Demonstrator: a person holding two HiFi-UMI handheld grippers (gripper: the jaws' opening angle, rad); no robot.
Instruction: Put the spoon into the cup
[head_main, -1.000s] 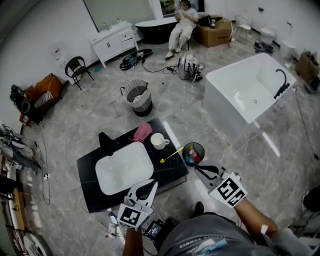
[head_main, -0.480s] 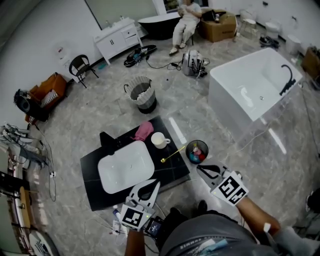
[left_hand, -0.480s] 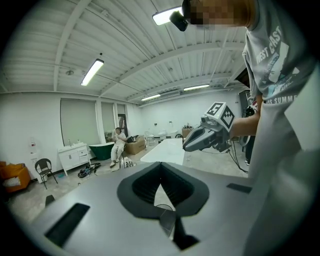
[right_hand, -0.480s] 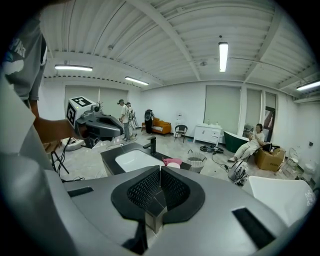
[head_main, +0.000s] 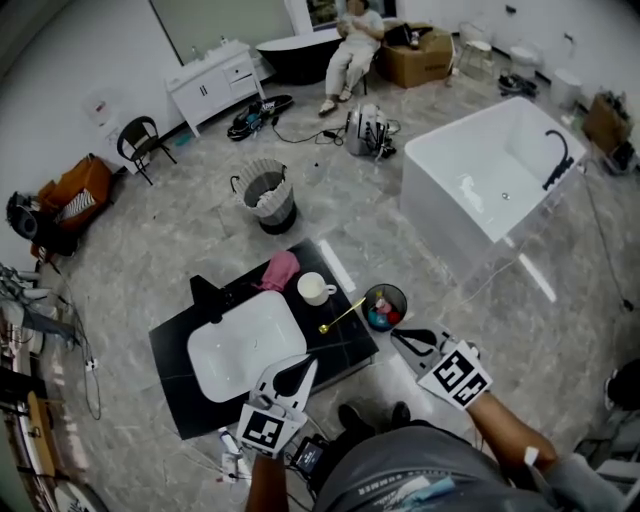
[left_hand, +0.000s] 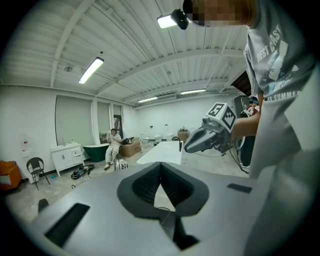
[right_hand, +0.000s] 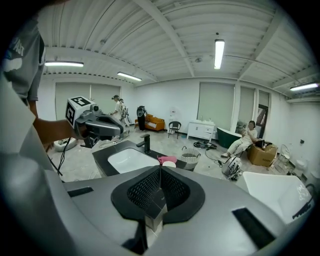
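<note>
While both grippers' jaws sit closed on nothing, the slender gold spoon (head_main: 343, 312) lies diagonally at the black counter's (head_main: 340, 346) right edge, nearest the right gripper (head_main: 398, 337).

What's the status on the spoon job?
Both shut, empty: left gripper, right gripper. Gold spoon lies untouched on the black counter, beside the cup. Dark container sits by the spoon's handle end; nothing else looks in the way.
</note>
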